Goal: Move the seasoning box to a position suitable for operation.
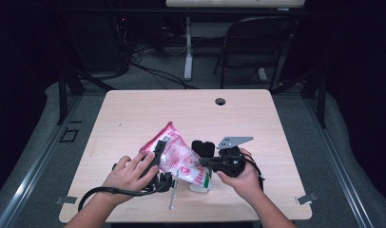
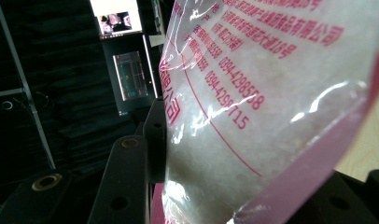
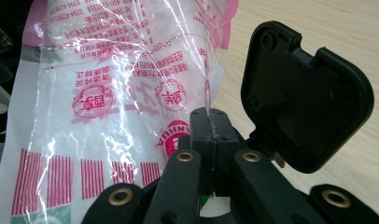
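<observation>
A pink-and-white plastic bag (image 1: 179,154) of white grains is held tilted above the table (image 1: 134,114) between both grippers. My left gripper (image 1: 159,151) grips its upper left part; in the left gripper view the bag (image 2: 271,93) bulges between the jaws of the left gripper (image 2: 253,158), and one finger (image 2: 155,135) presses its side. My right gripper (image 1: 204,162) is shut on the bag's right edge, and in the right gripper view its tips (image 3: 210,122) pinch the clear film of the bag (image 3: 108,93). Under the bag's low end stands a small white container (image 1: 200,186) with its black flip lid (image 1: 202,148) (image 3: 304,93) raised open.
A thin metal rod (image 1: 172,198) lies near the table's front edge by the left hand. A cable hole (image 1: 220,101) sits at the back of the table. A dark chair (image 1: 257,42) and a desk leg (image 1: 188,47) stand beyond the table.
</observation>
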Demonstrator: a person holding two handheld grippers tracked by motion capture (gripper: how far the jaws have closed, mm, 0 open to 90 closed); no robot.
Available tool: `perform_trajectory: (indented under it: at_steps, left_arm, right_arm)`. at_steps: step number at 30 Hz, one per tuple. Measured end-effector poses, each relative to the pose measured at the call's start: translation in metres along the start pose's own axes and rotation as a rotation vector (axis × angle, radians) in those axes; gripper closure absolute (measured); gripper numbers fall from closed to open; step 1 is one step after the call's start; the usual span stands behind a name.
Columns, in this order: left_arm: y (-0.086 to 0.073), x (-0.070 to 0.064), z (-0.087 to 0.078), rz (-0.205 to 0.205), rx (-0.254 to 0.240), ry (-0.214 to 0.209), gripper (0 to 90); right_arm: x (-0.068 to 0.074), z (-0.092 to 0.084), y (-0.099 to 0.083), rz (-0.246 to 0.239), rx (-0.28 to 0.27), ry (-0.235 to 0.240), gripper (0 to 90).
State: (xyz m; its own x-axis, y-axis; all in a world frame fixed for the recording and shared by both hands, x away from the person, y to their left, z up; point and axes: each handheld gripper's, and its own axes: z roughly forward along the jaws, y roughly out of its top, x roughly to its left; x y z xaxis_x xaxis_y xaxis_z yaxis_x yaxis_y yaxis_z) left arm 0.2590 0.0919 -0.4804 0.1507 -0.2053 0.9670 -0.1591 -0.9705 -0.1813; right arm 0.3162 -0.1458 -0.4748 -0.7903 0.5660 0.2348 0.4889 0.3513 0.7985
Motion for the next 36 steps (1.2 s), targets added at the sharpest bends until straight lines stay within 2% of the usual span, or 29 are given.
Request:
perform_trajectory:
  at_steps: [8, 11, 15, 17, 25, 36]
  left_arm:
    - [0.0002, -0.0003, -0.0006, 0.007, 0.0, 0.009, 61.6]
    - [0.0002, -0.0011, -0.0004, -0.001, 0.003, -0.004, 61.6]
    - [0.0013, 0.0002, -0.0001, 0.024, -0.006, 0.006, 61.7]
    - [0.0012, -0.0007, -0.0002, 0.014, 0.0, 0.001, 61.7]
    - [0.002, -0.0005, -0.0001, 0.021, -0.005, 0.012, 61.8]
    - [0.0021, -0.0007, -0.0003, 0.026, -0.006, 0.003, 62.1]
  right_arm:
    - [-0.0004, 0.0006, -0.0005, 0.001, 0.0, 0.001, 90.0]
    - [-0.0006, 0.0007, -0.0006, 0.0, 0.002, 0.0, 90.0]
    - [-0.001, 0.0006, -0.001, 0.0, 0.004, 0.0, 90.0]
    - [-0.0011, 0.0006, -0.0012, 0.0, 0.005, -0.001, 90.0]
    - [-0.0017, 0.001, -0.0022, 0.006, 0.005, -0.001, 90.0]
    - [-0.002, 0.002, -0.0028, 0.007, 0.006, 0.001, 90.0]
